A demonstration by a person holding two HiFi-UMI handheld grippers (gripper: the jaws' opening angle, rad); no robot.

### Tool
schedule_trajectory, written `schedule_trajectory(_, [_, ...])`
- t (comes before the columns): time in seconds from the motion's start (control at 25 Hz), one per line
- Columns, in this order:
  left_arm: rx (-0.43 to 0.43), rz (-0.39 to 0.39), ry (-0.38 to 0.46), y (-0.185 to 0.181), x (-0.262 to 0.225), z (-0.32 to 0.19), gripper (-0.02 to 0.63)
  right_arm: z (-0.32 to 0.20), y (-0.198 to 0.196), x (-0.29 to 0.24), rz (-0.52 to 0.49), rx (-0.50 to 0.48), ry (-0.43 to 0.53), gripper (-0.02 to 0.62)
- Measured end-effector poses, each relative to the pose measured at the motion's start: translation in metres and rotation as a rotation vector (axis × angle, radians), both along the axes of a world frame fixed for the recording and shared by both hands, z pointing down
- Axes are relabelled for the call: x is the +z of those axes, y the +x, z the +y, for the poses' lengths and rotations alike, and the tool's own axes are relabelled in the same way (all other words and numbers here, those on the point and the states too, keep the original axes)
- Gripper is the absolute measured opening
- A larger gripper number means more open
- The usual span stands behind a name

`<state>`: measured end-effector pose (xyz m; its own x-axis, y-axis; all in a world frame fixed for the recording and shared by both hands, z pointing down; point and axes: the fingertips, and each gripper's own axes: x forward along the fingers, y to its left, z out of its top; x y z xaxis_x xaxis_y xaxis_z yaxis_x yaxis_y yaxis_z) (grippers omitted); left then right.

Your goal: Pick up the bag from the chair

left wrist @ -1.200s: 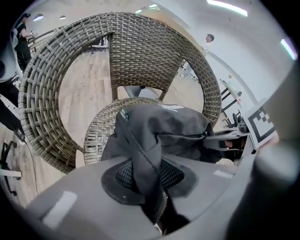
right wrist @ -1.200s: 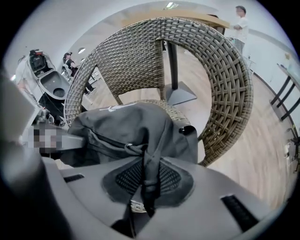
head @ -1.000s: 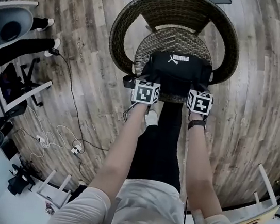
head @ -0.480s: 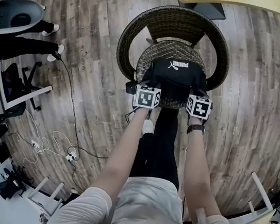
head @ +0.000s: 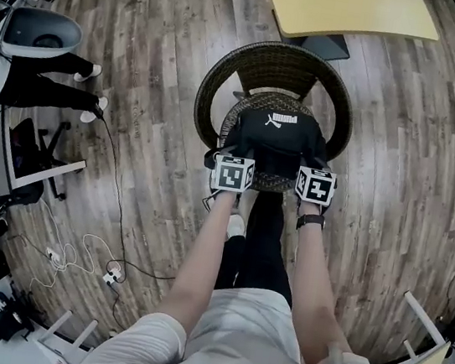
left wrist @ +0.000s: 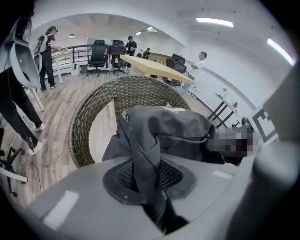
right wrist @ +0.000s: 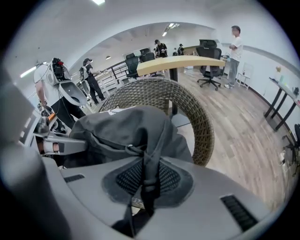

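A black bag with a white logo sits over the seat of a round wicker chair. My left gripper is at the bag's near left corner, shut on a fold of its dark fabric. At the near right corner my right gripper is shut on a strap of the bag. In both gripper views the bag bulges just beyond the jaws, with the wicker backrest behind it.
A yellow table stands just beyond the chair. A person's dark legs and a grey chair are at the left. Cables lie on the wood floor at lower left. People and office chairs stand further off.
The view has pulled back and up: chair and bag look smaller and the yellow table has come into sight. Both grippers stay at the bag's near corners.
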<state>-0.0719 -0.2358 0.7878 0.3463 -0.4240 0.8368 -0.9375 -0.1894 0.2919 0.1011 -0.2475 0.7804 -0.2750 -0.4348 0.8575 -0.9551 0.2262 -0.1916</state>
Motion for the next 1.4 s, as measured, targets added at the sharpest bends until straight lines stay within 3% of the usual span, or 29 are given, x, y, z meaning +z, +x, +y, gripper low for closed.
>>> schedule_trajectory(0.6, [-0.024,0.008,0.187,-0.017,-0.122,0.012,0.064,0.008,-0.016,-0.132,-0.020,0.014,0.177,0.063])
schedule_trajectory(1.4, [-0.078,-0.004,0.587,-0.033,-0.314,0.027,0.057,0.029,-0.031,-0.329,-0.043,0.019,0.562,0.061])
